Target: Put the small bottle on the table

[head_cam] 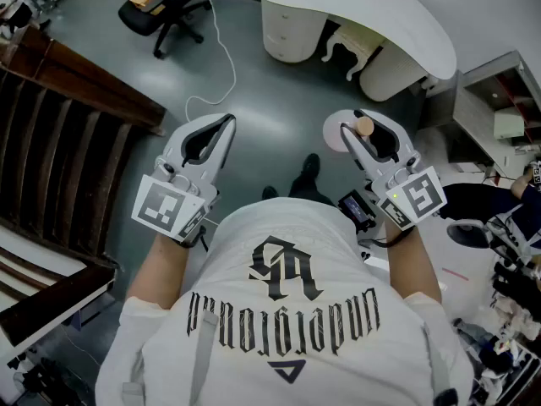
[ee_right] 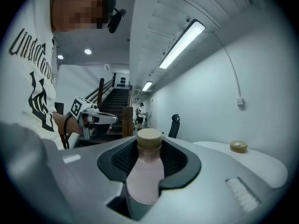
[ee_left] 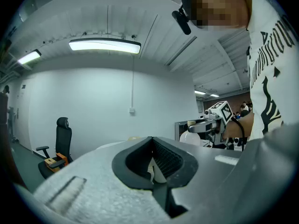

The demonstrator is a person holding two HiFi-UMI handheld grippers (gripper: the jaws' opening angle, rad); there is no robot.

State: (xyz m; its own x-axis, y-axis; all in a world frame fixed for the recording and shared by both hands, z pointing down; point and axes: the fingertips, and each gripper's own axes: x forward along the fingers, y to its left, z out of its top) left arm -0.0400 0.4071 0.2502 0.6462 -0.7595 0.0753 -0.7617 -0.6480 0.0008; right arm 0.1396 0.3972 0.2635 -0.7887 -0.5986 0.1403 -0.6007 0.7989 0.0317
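Note:
The small bottle [ee_right: 145, 171] has a pale pink body and a tan cap [head_cam: 363, 126]. It stands between the pads of my right gripper [ee_right: 149, 143], which is shut on it, held in the air over the grey floor. In the head view the right gripper [head_cam: 355, 123] is at centre right. My left gripper [head_cam: 226, 121] is level with it at centre left; its jaws are shut with nothing in them [ee_left: 161, 185]. The white curved table [head_cam: 372, 7] lies ahead of both grippers, and in the right gripper view its top [ee_right: 252, 162] shows at the right.
A small tan round object [ee_right: 238, 146] lies on the table. A black office chair [head_cam: 165, 7] with an orange item stands at the far left. A dark wooden staircase [head_cam: 59, 134] runs along the left. A white cable [head_cam: 224, 66] trails over the floor. Shelving [head_cam: 499, 117] stands at the right.

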